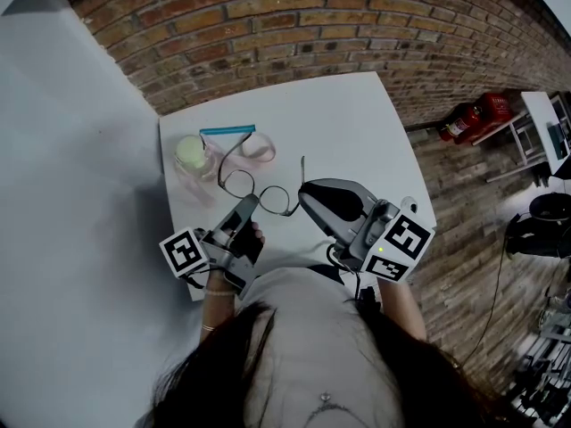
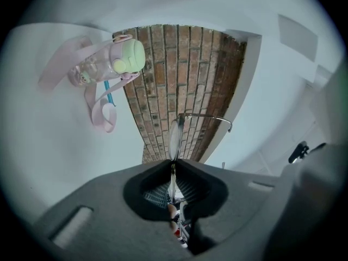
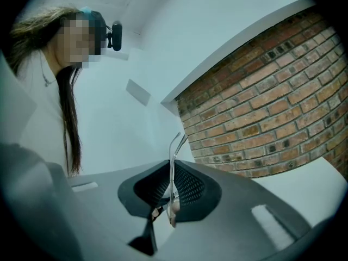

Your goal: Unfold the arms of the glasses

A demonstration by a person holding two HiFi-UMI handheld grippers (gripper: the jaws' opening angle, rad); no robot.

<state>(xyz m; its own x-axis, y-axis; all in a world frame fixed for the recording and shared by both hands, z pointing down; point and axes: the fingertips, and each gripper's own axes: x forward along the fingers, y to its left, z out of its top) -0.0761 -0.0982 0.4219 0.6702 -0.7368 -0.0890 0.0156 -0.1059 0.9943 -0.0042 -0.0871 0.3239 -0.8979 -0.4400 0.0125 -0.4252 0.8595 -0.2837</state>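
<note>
While both tools grip the glasses (image 1: 259, 190), we log them as lifted just above the white table (image 1: 357, 132), near its 6 o'clock edge.

- Left hand-held gripper (image 1: 248, 205): jaws pinched together on a lens rim. Its own view shows the lens (image 2: 175, 135) edge-on, standing at 12 o'clock from the jaw tips.
- Right hand-held gripper (image 1: 306, 194): jaws clamped on thin metal wire, which we take to be a temple arm (image 3: 175, 145). The wire runs toward 12 o'clock out of the jaws.
- Key relation, head view: the frame's long axis runs roughly from 10 to 4 o'clock between the two grippers. The left one sits at the frame's 7 o'clock, the right one at its 3 o'clock, so the right gripper is nearer the hinge. We judge that arm to be partly swung out.
- Bystanders at 11 o'clock: a green-lidded bottle (image 1: 192, 154), a pink strap (image 1: 259, 150) and a blue straw (image 1: 227, 130).
- Writing: none legible. We see only the square markers on the gripper cubes.
</note>
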